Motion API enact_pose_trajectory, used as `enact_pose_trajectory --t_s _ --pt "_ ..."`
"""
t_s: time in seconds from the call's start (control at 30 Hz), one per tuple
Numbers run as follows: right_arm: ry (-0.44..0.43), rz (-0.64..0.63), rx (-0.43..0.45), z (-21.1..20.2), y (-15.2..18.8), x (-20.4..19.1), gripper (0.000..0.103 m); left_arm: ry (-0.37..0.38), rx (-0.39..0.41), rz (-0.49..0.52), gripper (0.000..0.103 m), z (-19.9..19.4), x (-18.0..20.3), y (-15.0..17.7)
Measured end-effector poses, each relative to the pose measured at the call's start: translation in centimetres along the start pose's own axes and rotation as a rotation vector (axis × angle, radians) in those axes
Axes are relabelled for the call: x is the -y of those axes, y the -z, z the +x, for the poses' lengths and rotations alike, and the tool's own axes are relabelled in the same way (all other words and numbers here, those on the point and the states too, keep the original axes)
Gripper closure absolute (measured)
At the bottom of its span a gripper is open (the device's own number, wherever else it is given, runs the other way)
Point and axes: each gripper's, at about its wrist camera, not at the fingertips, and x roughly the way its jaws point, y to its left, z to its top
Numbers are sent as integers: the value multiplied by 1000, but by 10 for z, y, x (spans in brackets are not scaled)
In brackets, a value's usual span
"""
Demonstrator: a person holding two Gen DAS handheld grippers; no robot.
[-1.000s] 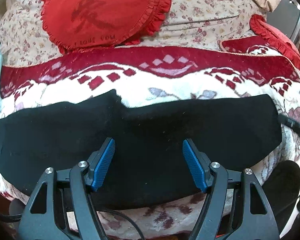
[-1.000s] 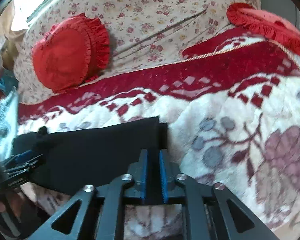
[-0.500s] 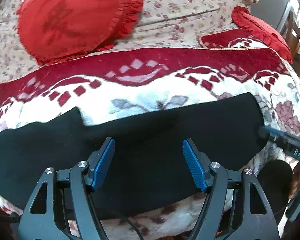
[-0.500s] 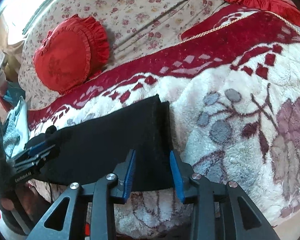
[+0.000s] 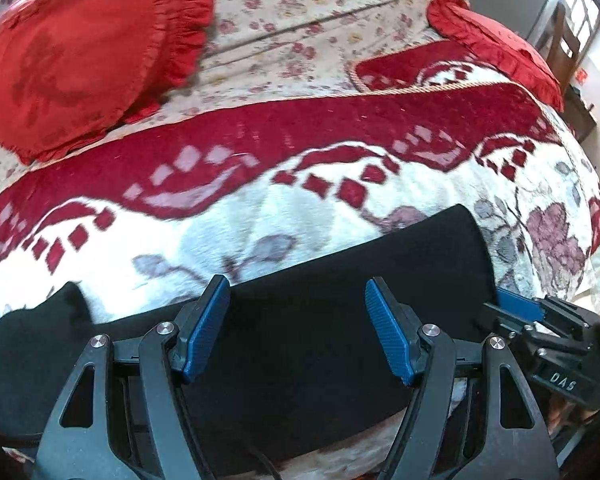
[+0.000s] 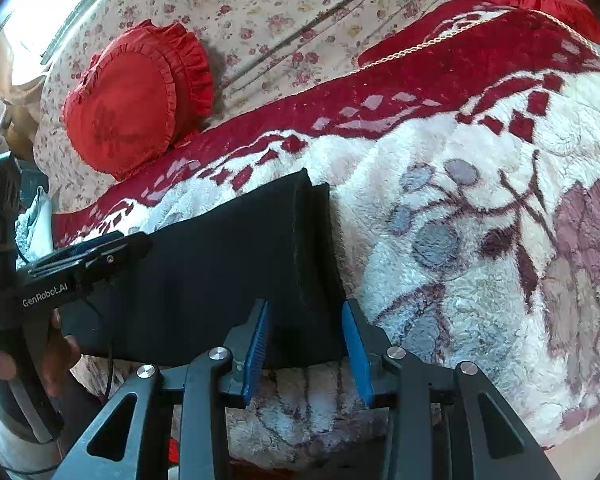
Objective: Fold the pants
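Right wrist view: black pants point(image 6: 220, 264) lie folded flat along the near edge of the fleece blanket point(image 6: 480, 240), right tool point(image 6: 306, 344) opening, pads off the cloth end between them; left tool point(image 5: 296, 332) spread wide above the pants, gripping nothing

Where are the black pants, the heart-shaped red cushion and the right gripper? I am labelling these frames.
black pants point(image 6: 228, 264): right wrist view, flat middle of the top layer.
heart-shaped red cushion point(image 6: 132, 104): right wrist view, centre of its face.
right gripper point(image 6: 306, 350): right wrist view, midway between its opening fingertips.
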Motion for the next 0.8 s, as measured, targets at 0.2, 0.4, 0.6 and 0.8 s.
enact_pose_trajectory --t_s 0.2,0.4,0.6,0.8 --pt "10 7 2 0 2 3 67 4 -14 52 32 7 17 -3" --pt "-6 2 5 -3 6 2 67 26 -32 78 33 13 29 -12" --pt "-9 14 8 -5 7 6 67 38 -44 118 33 20 41 -23" --pt "-26 30 -6 -1 9 10 66 84 -82 157 33 35 53 -35"
